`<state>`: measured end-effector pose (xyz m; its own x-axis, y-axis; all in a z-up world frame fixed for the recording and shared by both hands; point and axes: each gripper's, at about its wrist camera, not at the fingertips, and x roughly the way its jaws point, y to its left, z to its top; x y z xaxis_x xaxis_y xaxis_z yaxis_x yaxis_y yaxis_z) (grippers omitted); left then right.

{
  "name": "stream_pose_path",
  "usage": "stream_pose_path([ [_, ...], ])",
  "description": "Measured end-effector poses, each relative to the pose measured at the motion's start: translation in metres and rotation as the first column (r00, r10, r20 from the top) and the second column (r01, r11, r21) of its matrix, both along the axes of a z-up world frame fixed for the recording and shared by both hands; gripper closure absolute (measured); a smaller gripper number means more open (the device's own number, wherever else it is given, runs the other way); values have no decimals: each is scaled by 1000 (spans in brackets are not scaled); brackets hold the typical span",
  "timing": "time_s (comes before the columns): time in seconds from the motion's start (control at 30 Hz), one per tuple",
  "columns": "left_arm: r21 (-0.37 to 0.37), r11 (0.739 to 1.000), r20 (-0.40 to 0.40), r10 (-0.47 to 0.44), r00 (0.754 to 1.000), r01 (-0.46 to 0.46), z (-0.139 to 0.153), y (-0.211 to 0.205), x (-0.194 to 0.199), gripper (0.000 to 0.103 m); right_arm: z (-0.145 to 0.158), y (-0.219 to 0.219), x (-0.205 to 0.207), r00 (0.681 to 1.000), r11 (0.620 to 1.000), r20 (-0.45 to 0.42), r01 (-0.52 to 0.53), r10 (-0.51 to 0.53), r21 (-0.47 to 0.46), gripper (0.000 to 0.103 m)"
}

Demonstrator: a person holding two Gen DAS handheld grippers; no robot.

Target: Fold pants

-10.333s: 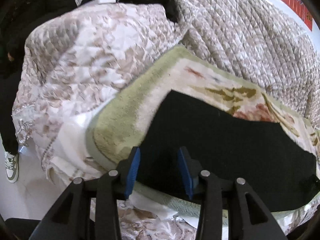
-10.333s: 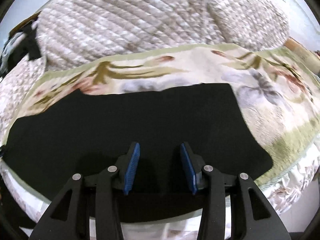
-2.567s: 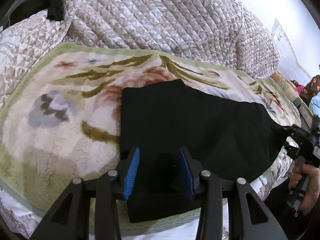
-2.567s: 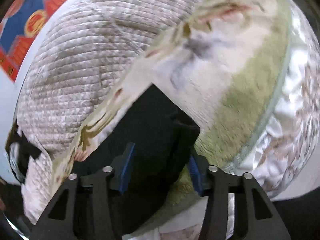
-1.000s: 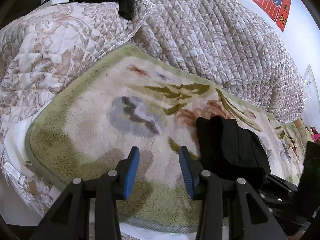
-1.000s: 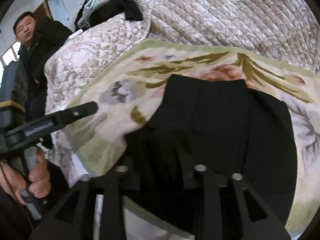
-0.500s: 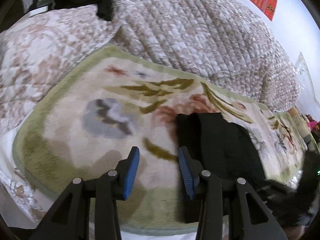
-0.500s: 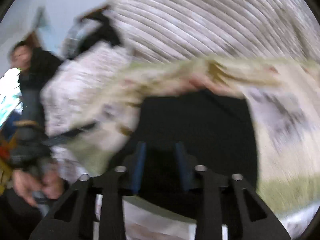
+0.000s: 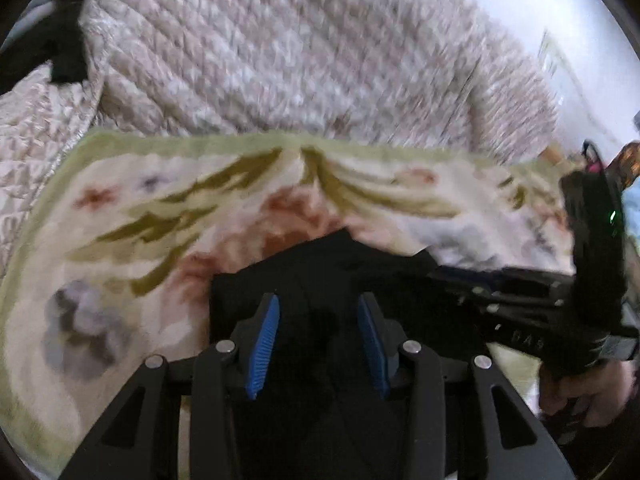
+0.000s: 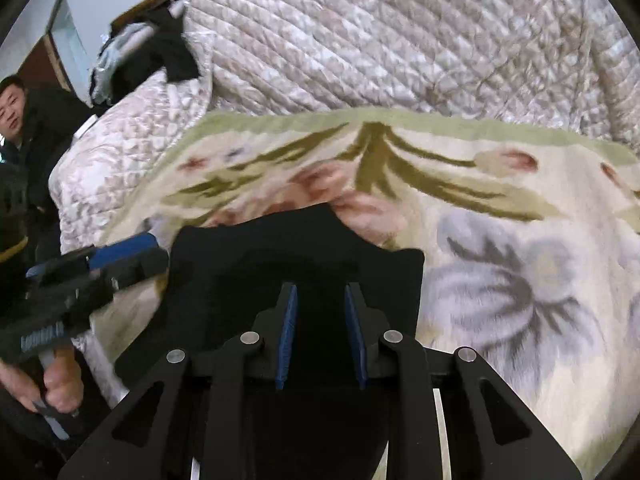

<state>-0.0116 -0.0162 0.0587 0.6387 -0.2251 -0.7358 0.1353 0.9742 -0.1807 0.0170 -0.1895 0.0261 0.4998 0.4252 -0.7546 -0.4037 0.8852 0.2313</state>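
The black pants [image 9: 320, 272] lie folded into a compact block on the floral blanket [image 9: 160, 216]; they also show in the right wrist view [image 10: 296, 248]. My left gripper [image 9: 318, 340] is open over the pants' near edge, holding nothing. My right gripper [image 10: 322, 332] is open, its blue pads apart over the pants, empty. The right gripper's body [image 9: 520, 308] shows at the right of the left wrist view, and the left gripper [image 10: 96, 264] shows at the left of the right wrist view, beside the pants' left edge.
A quilted beige bedspread [image 10: 400, 40] is bunched behind the floral blanket [image 10: 520, 240]. Dark clothes [image 10: 160, 56] lie on the bed's far left. A man in a dark jacket [image 10: 24, 120] stands at the left. The blanket's front edge is close below the grippers.
The left gripper swung right from the bare blanket to over the pants. The right gripper steadied and opened over the folded pants. The pants went from a long strip to a short block.
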Motion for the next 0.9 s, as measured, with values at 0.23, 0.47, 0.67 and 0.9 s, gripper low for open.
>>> stream_pose_path([
  [0.23, -31, 998, -50, 48, 998, -49, -25, 16, 8, 57, -24, -17, 19, 995, 997, -59, 79, -80, -8, 81],
  [0.47, -37, 998, -33, 51, 998, -52, -25, 18, 5, 57, -22, -19, 15, 994, 995, -48, 98, -97, 19, 79],
  [0.67, -4, 999, 10, 53, 999, -53, -13, 17, -8, 57, -3, -18, -2, 995, 995, 19, 98, -98, 20, 79],
  [0.9, -8, 1000, 67, 20, 998, -20, -1, 18, -46, 57, 11, -18, -43, 996, 997, 60, 56, -59, 44, 79],
])
